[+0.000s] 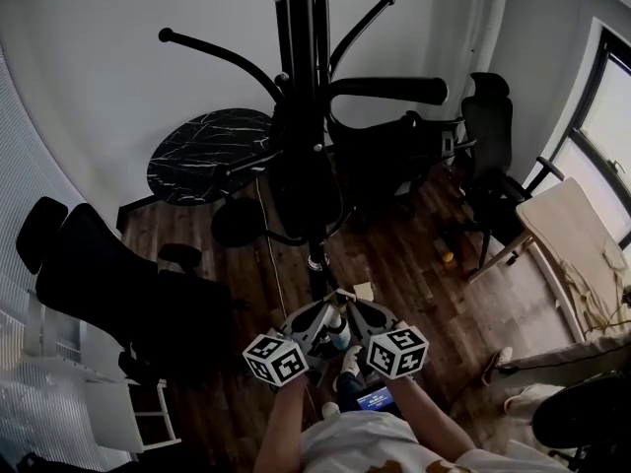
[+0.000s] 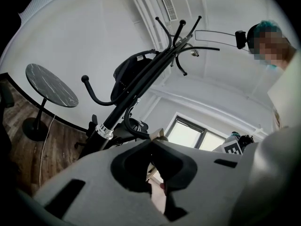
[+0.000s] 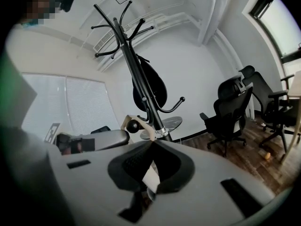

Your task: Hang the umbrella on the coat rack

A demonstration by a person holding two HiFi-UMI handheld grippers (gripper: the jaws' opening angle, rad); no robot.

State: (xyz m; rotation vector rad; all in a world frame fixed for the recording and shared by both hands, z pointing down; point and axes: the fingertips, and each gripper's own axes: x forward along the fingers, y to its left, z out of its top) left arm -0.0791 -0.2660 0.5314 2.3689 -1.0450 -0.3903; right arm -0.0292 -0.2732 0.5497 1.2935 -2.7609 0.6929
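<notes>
In the head view, the left gripper [image 1: 330, 305] and the right gripper [image 1: 353, 305] sat close together, tips converging beside the lower pole of the tall black metal coat rack [image 1: 301, 87]. A tan strap loop [image 1: 362, 291] showed just beyond the tips. Well beyond them a bulky black shape [image 1: 296, 185] hung on the pole. Whether it was part of the umbrella could not be told.

In the left gripper view, the fingers [image 2: 131, 166] were closed tip to tip, with a corner of the tan strap apparently pinched there. A curved black lower hook [image 2: 129, 127] of the rack ran down to just behind the tips.

In the right gripper view, the fingers [image 3: 127, 166] were likewise closed on the strap. It rose from the tips and passed right beside the hook's black ball end [image 3: 133, 126].

The strap was probably the umbrella's carrying loop. The umbrella's body appeared clearly in no view, and it likely hung below the fingers. The task looked well along: the loop had reached the hook. Whether it was seated over the ball could not be told. Settling it there and letting go remained.
</notes>
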